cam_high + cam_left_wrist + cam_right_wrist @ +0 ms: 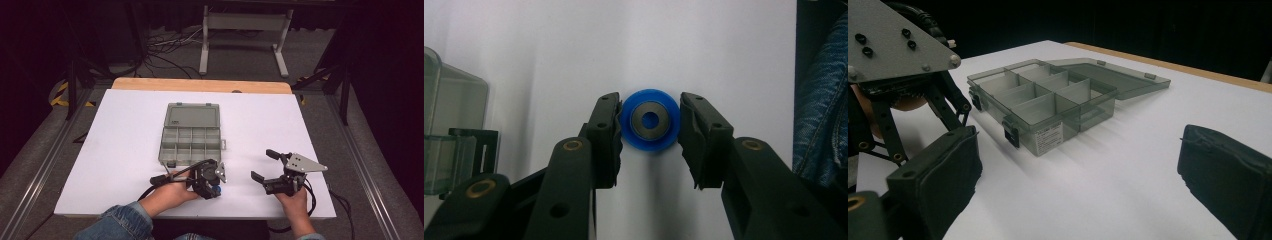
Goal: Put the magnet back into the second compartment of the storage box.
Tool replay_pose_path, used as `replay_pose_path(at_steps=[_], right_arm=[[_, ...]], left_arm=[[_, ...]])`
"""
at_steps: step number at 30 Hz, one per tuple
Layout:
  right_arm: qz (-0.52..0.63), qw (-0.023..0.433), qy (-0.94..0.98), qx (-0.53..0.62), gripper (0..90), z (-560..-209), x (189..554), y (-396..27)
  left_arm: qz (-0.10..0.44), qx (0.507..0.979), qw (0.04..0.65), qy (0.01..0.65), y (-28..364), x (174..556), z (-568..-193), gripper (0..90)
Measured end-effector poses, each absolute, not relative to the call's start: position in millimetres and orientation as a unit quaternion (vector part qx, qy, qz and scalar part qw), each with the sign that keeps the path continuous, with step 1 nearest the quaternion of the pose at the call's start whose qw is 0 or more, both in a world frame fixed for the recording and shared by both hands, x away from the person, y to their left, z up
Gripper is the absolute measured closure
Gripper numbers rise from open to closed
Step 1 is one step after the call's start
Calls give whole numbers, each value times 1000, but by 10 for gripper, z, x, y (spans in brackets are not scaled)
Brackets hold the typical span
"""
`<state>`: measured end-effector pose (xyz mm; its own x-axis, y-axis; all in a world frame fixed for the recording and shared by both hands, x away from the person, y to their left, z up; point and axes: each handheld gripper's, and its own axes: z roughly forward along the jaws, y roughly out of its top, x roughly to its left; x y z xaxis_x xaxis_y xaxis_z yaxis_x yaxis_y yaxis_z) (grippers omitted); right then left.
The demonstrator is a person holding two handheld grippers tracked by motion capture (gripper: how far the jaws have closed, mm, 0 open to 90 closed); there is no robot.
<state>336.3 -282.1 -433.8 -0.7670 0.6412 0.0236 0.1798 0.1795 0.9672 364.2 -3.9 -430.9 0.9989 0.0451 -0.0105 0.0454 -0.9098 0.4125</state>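
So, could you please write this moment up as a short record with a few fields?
work surface: white table
left gripper: fingers shut on the blue ring, which lies flat on the table
blue ring: grey insert with a hole in the middle
right gripper: open, nothing between its fingers
organizer box: grey see-through, lid open and laid back, compartments look empty
box position: beyond both grippers, touching neither

Light falls from above onto my white table (pixel 125 150), bright and a little washed out, while the room beyond twelve o'clock sinks into black. My jaws loom soft and blurred up close. A faint shadow pools under the blue ring (pixel 650 120) towards six o'clock.
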Motion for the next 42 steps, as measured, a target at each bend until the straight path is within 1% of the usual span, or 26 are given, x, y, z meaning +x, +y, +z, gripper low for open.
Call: replay_pose_path(at_steps=[15, 24, 36, 42], right_arm=[[574, 199, 743, 281, 40, -4346, 3370, -2820], [575, 201, 741, 283, 40, -4346, 3370, -2826], [575, 202, 740, 284, 40, -4347, 3371, -2829], [576, 201, 740, 284, 40, -4347, 3370, -2826]], left_arm=[[-5, 972, 233, 4, 8, 3595, -4052, 622], [-5, 969, 245, 4, 48, 3597, -3910, 622], [2, 963, 267, 14, 149, 3657, -3746, 622], [10, 960, 278, 30, 237, 3737, -3685, 622]])
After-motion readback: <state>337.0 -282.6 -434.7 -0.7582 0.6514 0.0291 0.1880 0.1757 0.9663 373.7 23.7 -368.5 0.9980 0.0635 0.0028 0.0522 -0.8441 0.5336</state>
